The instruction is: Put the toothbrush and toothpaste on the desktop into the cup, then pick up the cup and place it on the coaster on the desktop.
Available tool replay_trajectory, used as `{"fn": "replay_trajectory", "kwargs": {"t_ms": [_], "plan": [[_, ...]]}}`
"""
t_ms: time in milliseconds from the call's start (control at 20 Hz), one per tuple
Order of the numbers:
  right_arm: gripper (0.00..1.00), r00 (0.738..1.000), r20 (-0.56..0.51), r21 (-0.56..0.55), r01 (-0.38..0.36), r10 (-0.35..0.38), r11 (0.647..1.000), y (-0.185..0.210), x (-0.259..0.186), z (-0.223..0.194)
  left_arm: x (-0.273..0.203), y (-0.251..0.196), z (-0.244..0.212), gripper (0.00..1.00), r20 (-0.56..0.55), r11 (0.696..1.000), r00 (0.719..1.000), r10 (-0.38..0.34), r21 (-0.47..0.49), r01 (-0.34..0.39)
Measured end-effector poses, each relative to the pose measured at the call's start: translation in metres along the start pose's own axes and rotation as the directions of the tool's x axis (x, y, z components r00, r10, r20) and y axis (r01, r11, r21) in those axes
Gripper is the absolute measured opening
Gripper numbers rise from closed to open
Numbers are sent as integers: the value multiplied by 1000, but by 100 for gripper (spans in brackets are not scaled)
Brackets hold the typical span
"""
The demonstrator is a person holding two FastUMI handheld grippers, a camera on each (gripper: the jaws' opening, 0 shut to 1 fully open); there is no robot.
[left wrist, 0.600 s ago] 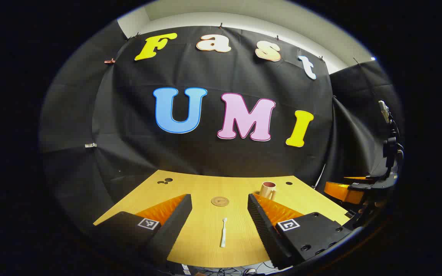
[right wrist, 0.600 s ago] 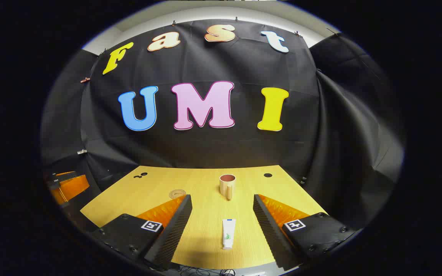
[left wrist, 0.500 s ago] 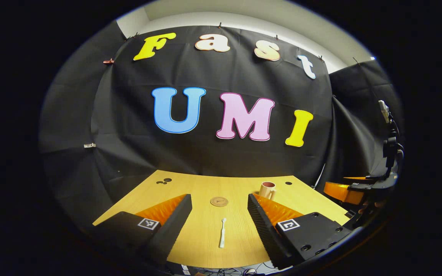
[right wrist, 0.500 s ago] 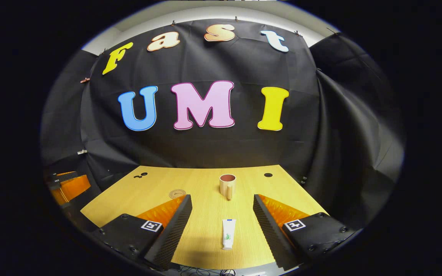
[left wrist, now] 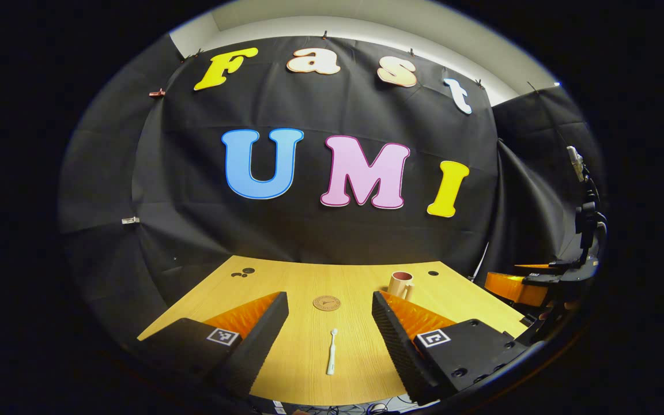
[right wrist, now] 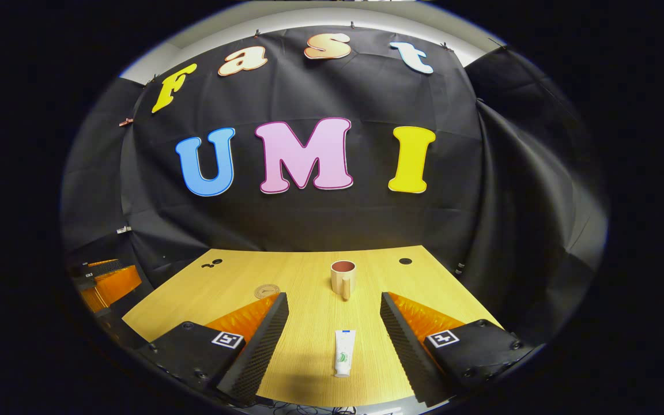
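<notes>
A white toothbrush (left wrist: 331, 351) lies lengthwise on the wooden desktop (left wrist: 286, 282), between the spread fingers of my left gripper (left wrist: 330, 305), which is open and hangs above the near edge. Beyond it rests a round brown coaster (left wrist: 327, 302), and a beige cup (left wrist: 401, 285) with a reddish inside stands to the right. In the right gripper view, a white toothpaste tube (right wrist: 343, 353) lies between the fingers of my open right gripper (right wrist: 335, 308). The cup (right wrist: 343, 278) stands upright straight ahead, its handle toward me, and the coaster (right wrist: 267, 291) lies to the left.
The desktop (right wrist: 240, 276) has small dark holes (left wrist: 242, 272) at its far corners (right wrist: 405, 261). The black cloth wall closes the back and sides. The other gripper and its holder show at the right edge (left wrist: 545, 282) and at the left edge (right wrist: 104, 282).
Both views have shifted slightly; the toothbrush and the toothpaste sit a little further up between the fingers. Nothing on the desktop has moved, and both grippers stay open.
</notes>
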State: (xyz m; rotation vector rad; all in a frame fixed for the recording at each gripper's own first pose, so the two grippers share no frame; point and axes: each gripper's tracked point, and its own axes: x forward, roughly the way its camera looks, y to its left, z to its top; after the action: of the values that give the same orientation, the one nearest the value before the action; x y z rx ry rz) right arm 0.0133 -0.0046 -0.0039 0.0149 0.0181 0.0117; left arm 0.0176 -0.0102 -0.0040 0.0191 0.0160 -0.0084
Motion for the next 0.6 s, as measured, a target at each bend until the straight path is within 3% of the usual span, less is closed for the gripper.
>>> {"fn": "replay_trajectory", "kwargs": {"t_ms": [600], "plan": [[99,1000,-18,10,-4,5,1000,1,16,-4,14,2,-4,96,-18,1000,1000,5,6,-5]]}}
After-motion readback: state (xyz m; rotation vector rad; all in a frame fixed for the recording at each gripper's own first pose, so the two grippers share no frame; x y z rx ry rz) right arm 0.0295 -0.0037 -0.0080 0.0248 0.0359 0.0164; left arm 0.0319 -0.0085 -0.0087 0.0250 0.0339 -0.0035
